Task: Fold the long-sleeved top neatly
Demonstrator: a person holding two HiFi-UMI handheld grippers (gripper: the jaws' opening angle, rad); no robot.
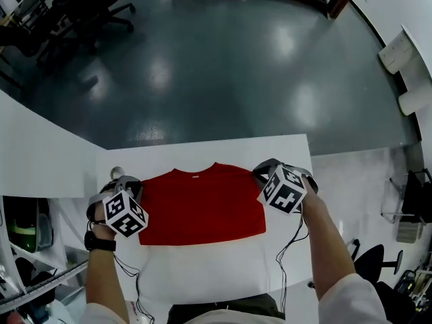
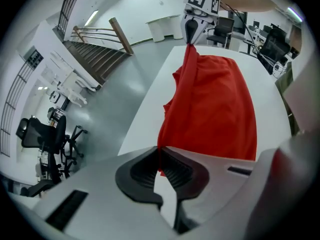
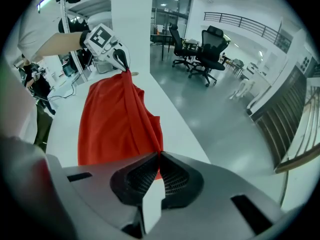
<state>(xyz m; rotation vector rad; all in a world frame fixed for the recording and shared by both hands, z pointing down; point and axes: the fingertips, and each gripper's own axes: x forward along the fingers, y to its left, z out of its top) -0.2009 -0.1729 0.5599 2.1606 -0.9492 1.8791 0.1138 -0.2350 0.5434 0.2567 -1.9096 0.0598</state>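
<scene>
A red long-sleeved top [image 1: 202, 204] lies spread on the white table [image 1: 202, 275], its neckline toward the far edge. My left gripper [image 1: 131, 184] is shut on the top's left edge, and the red cloth [image 2: 210, 109] runs from its pads across to the other gripper. At the right side my right gripper [image 1: 262, 174] is shut on the top's right edge, red fabric [image 3: 120, 119] pinched between its pads. In each gripper view the cloth is stretched taut to the opposite gripper, whose marker cube [image 2: 202, 0] [image 3: 102, 36] shows at the far end.
The table's far edge [image 1: 202, 144] borders a glossy grey floor. Office chairs [image 1: 81, 12] stand at the far left. A white partition [image 1: 40, 154] runs along the left. Cables [image 1: 287, 248] hang from both grippers. A small round object [image 1: 117, 173] sits at the table's far left corner.
</scene>
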